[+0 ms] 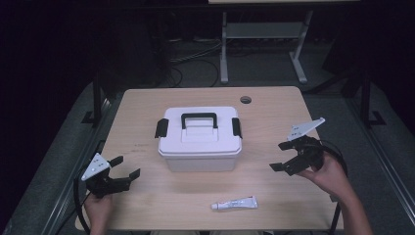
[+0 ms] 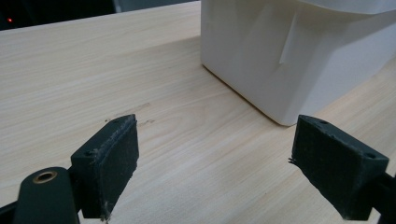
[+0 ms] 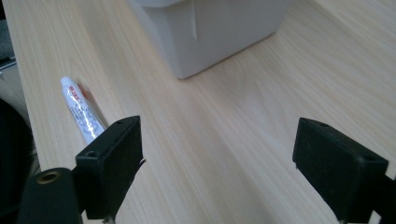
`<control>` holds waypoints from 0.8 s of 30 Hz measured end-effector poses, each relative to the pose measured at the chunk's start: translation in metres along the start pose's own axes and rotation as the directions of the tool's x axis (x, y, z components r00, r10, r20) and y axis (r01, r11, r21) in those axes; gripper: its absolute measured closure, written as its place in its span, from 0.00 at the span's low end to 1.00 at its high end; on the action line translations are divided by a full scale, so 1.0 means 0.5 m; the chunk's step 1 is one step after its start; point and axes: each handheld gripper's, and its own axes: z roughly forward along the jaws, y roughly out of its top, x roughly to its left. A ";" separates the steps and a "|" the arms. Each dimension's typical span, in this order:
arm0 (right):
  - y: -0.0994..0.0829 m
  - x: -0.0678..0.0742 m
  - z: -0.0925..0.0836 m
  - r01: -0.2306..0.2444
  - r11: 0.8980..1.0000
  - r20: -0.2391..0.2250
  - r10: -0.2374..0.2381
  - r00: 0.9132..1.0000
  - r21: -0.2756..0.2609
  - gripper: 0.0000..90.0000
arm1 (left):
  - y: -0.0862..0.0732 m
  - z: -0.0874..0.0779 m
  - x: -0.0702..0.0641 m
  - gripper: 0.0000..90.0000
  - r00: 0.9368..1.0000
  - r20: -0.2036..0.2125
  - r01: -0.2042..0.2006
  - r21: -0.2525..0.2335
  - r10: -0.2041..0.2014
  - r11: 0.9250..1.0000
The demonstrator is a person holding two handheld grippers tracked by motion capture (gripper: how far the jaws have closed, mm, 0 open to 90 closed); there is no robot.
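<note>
A white lidded storage box with a black handle and black side latches sits closed in the middle of the wooden table. A small white tube lies flat near the front edge. My left gripper hovers open at the front left, apart from the box, nothing between its jaws. My right gripper is open at the right of the box, also holding nothing. In the right gripper view the tube lies to the left, beyond the left jaw.
A round cable hole pierces the table near its back edge. Behind the table stand metal desk legs and loose cables on a dark floor. Bare tabletop lies on both sides of the box and in front of it.
</note>
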 end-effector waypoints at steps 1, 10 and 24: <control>0.004 -0.002 -0.001 0.002 1.000 -0.003 -0.002 1.000 0.003 0.17 | 0.000 -0.001 0.001 0.16 1.000 -0.001 0.003 -0.004 -0.003 1.000; 0.047 -0.014 -0.002 0.024 0.999 -0.032 -0.023 0.999 0.026 0.17 | -0.002 -0.004 0.005 0.16 1.000 -0.004 0.010 -0.004 -0.010 1.000; 0.107 -0.020 0.012 0.075 0.996 -0.070 -0.071 0.995 0.050 0.17 | 0.005 -0.002 -0.005 0.16 1.000 0.010 -0.006 -0.018 0.006 1.000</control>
